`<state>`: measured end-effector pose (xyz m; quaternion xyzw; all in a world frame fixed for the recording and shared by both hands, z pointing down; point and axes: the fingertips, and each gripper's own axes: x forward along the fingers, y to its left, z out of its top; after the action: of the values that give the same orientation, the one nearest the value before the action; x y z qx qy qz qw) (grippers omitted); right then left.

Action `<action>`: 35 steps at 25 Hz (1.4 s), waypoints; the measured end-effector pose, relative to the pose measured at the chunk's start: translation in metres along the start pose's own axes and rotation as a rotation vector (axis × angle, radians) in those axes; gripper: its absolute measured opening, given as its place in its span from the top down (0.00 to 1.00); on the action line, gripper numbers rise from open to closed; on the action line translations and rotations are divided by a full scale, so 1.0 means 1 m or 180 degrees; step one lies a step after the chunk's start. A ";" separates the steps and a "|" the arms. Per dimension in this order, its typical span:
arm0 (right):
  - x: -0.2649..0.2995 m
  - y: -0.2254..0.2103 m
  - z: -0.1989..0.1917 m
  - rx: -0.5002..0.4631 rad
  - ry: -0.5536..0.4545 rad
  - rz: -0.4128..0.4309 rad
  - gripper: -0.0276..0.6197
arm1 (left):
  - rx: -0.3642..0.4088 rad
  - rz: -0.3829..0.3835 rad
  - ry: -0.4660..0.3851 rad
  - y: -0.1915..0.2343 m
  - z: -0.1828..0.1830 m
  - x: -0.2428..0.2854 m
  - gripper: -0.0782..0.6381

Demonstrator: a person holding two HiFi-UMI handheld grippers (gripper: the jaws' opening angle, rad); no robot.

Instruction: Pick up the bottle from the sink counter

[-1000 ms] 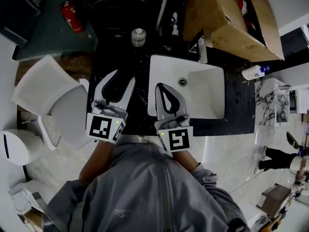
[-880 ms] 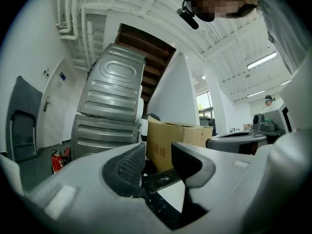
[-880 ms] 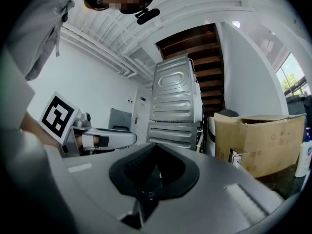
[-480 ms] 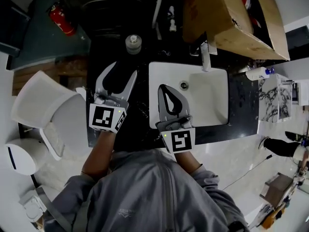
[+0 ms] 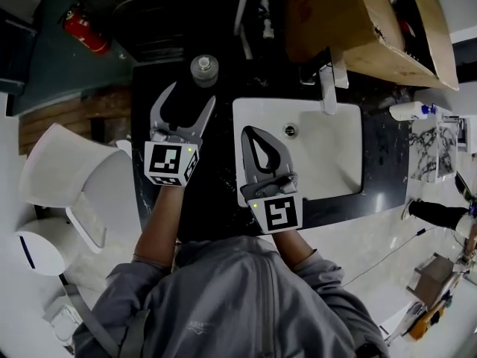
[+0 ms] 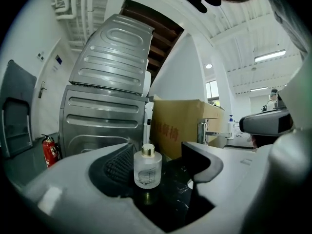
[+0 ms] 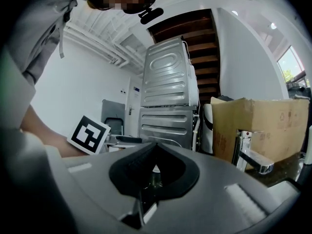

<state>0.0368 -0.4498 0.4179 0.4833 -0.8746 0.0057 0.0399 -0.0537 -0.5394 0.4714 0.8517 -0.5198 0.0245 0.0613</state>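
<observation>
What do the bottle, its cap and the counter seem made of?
Bottle: frosted glass probably, translucent matte body. Cap: gold shine, metal or plated plastic. Counter: polished black stone, seemingly; white veins, bottle's reflection.

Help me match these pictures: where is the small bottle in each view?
Head view: bottle upper left of centre, on the black counter left of the sink.
Left gripper view: bottle at centre, slightly low.
Right gripper view: not visible.
Shared landmark: the cardboard box.

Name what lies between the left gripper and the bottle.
Bare counter up to the bottle, in the head view; the left gripper's jaws, just opening, are empty.
</observation>
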 end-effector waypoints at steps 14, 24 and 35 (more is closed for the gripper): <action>0.006 -0.009 -0.029 0.0091 0.0217 -0.0012 0.95 | 0.0140 0.0035 0.0472 0.019 -0.050 0.067 0.34; 0.004 -0.020 -0.034 0.0145 0.0252 -0.0059 0.95 | -0.0049 0.0017 0.0857 0.026 -0.066 0.094 0.35; -0.003 -0.023 -0.034 0.0120 0.0259 -0.0104 0.95 | 0.0095 0.0004 0.0894 0.022 -0.065 0.092 0.42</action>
<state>0.0600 -0.4584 0.4514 0.4975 -0.8639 0.0412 0.0664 -0.0297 -0.6217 0.5473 0.8404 -0.5063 0.1512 0.1208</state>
